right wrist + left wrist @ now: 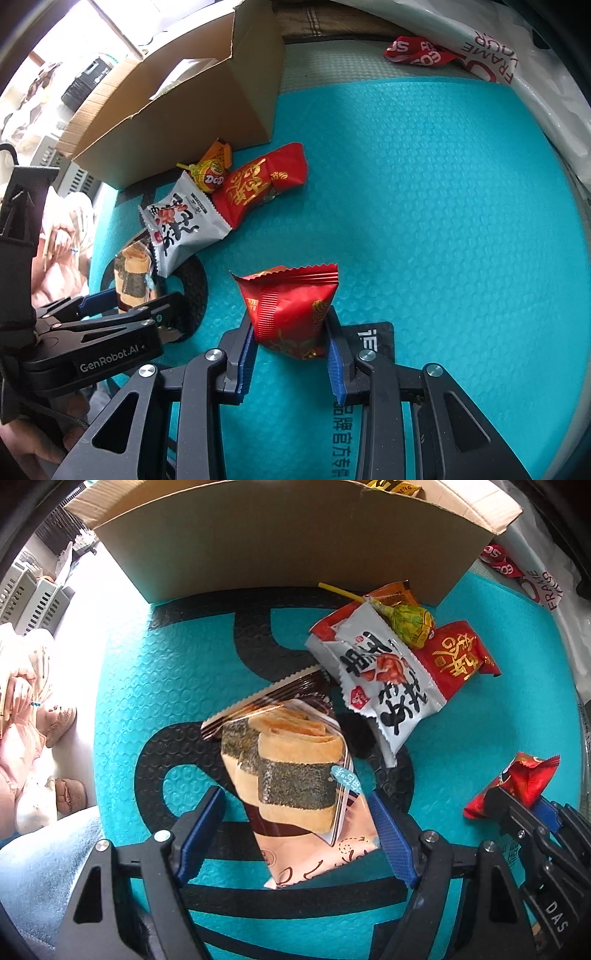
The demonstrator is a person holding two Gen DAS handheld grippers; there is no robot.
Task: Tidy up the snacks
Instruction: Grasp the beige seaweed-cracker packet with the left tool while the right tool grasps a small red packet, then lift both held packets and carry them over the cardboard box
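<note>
My left gripper (295, 830) is open, its jaws on either side of a clear-wrapped seaweed egg-roll pack (291, 775) that lies on the teal mat; the pack also shows in the right wrist view (135, 280). My right gripper (291, 339) is shut on a small red snack packet (291, 310), which shows at the right of the left wrist view (517, 782). A white snack bag (376, 679), a lollipop (410, 622) and a red-and-gold packet (454, 653) lie in a pile in front of the open cardboard box (288, 542).
The teal mat (424, 206) spreads to the right of the pile. A white plastic bag (517, 70) and a red wrapper (417, 51) lie at the far right edge. A person in pink sits to the left (22, 709).
</note>
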